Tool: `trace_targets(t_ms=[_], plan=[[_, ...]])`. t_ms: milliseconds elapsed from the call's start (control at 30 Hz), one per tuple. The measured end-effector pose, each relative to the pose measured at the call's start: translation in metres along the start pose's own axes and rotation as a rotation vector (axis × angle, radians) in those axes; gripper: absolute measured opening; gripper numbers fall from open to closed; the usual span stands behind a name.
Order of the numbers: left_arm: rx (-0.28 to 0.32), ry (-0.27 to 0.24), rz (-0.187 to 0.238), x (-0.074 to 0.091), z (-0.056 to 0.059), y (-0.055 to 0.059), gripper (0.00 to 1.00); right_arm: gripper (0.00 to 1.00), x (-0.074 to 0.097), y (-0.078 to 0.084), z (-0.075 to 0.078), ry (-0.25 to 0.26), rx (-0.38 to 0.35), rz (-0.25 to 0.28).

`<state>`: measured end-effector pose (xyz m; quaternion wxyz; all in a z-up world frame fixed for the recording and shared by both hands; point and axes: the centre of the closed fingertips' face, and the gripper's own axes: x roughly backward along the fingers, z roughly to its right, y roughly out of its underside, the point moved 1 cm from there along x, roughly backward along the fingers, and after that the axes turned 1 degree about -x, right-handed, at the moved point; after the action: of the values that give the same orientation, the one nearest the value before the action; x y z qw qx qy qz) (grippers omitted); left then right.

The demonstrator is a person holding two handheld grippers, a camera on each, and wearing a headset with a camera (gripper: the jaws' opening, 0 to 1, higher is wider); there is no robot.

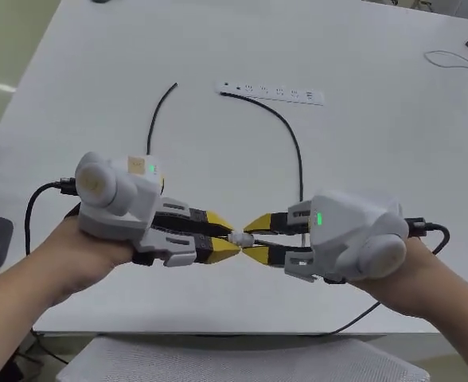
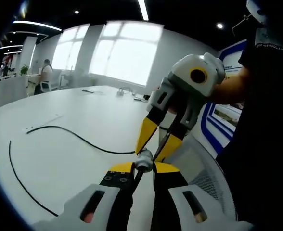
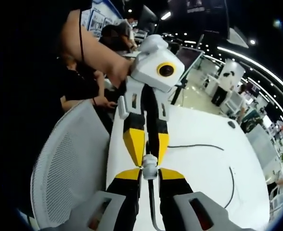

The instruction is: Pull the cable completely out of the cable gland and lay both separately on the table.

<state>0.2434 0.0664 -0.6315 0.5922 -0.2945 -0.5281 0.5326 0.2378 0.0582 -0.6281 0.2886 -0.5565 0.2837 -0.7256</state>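
Cable gland (image 1: 236,237): small grey-white plastic fitting, sitting exactly where the two grippers' tips are meeting and being held up off the table.
Left gripper (image 2: 144,167): yellow-tipped jaws are standing narrow and look to be pinching the cable gland at their very ends.
Right gripper (image 3: 149,174): facing the left one tip to tip. Its jaws are drawn in close and appear to be clamping the thin black cable (image 3: 151,202) just behind the gland.
Cable run: it is passing back between the right jaws. It seems to be carrying on in a loose curve over the white tabletop (image 1: 377,119), well beyond the right gripper.
Far end: the curve is reaching toward a white power strip (image 1: 271,92) at the far side.
Gland handling: it is probably light, rigid and smooth, so it is likely to twist or pop out of a tip pinch. It is best gripped across its body.
Cable handling: it is looking thin, limp and light, with a jacket that should give some grip. It is best held close to the gland and pulled straight along the gland's axis.
Risk: the inner seal may be gripping the jacket, and the long tail may be dragging on the table.
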Motion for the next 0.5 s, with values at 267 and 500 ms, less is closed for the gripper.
trace_targets(t_ms=[267, 500], plan=[[-0.019, -0.018, 0.010, -0.001, -0.002, -0.006, 0.15, 0.24, 0.014, 0.012, 0.010, 0.118, -0.207, 0.026], [-0.023, -0.045, 0.024, 0.000, -0.006, -0.011, 0.15, 0.22, 0.022, 0.029, 0.022, 0.244, -0.259, 0.004]])
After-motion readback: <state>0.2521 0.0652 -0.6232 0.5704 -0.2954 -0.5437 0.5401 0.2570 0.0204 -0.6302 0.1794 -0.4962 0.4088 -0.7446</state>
